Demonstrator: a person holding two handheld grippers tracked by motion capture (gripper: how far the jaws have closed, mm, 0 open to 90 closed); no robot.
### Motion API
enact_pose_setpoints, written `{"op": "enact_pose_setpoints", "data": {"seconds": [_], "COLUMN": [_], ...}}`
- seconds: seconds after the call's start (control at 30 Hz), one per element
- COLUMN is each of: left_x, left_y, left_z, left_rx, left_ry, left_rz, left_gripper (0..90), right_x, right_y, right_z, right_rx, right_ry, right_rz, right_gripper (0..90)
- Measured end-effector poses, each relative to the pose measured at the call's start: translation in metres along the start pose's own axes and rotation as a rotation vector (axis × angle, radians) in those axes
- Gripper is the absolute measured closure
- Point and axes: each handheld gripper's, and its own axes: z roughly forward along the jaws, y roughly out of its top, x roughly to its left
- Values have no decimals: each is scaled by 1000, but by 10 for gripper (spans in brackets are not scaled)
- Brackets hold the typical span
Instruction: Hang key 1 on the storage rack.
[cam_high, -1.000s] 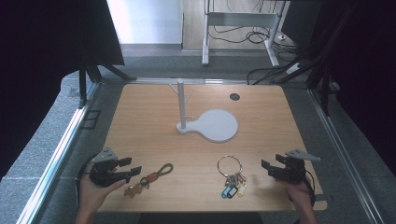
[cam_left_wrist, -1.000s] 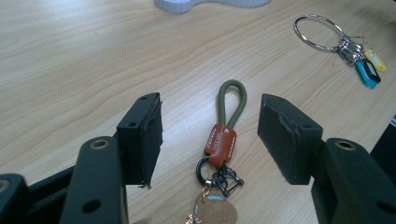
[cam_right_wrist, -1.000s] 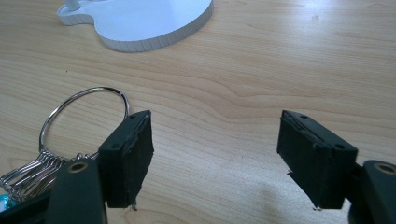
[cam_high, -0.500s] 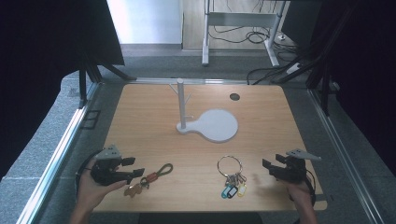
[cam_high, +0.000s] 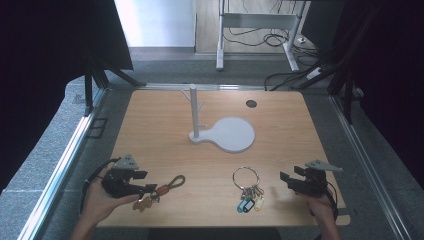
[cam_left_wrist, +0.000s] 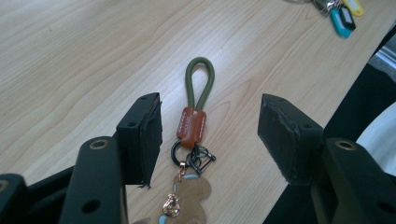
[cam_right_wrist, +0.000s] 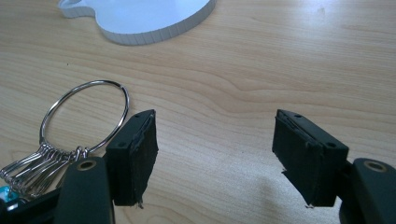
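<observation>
While the person's hands come in from the near edge of the wooden tabletop (cam_high: 165, 125), the left gripper (cam_high: 142, 189) sits low at the near left corner with its jaws wide open. Between those open jaws, in the left gripper view, lies a key strap (cam_left_wrist: 196, 105) with a green loop and a brown leather tab. It lies flat on the wood and the jaws do not touch it. Below the tab hang a dark ring and a small gold charm (cam_left_wrist: 189, 198). In the high view the same key strap (cam_high: 170, 184) lies just beside the left gripper, with its loop pointing away from it. The right gripper (cam_high: 287, 181) is at the near right side, and its jaws are open too, with nothing between them but bare wood. A big metal key ring (cam_high: 246, 178) lies just to the left of it, with a bunch of keys and a blue tag (cam_high: 245, 205) and a yellow tag (cam_high: 258, 203) on its near side. Farther back, in the middle of the tabletop, stands a white stand (cam_high: 227, 134) with a thin upright pole and small pegs.
</observation>
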Motion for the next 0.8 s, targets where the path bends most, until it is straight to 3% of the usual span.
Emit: {"op": "enact_pose_setpoints", "data": {"seconds": [0.33,0.43,0.6,0.8], "left_x": [5,2,1,0], "left_y": [-6,-4,0,8], "left_z": [28,37,47,54], "left_rx": [125,159,187,225], "left_ry": [1,3,-16,6], "left_rz": [13,41,51,66], "left_gripper": [418,419,422,430], "right_x": [6,7,10,15], "right_y": [2,2,3,5], "right_z": [0,1,1,1], "right_rx": [-12,-7,-14,-9], "right_ry": [-9,-6,-13,-12], "right_rz": [-24,-30,-40,-55], "right_gripper": [313,313,317,315]}}
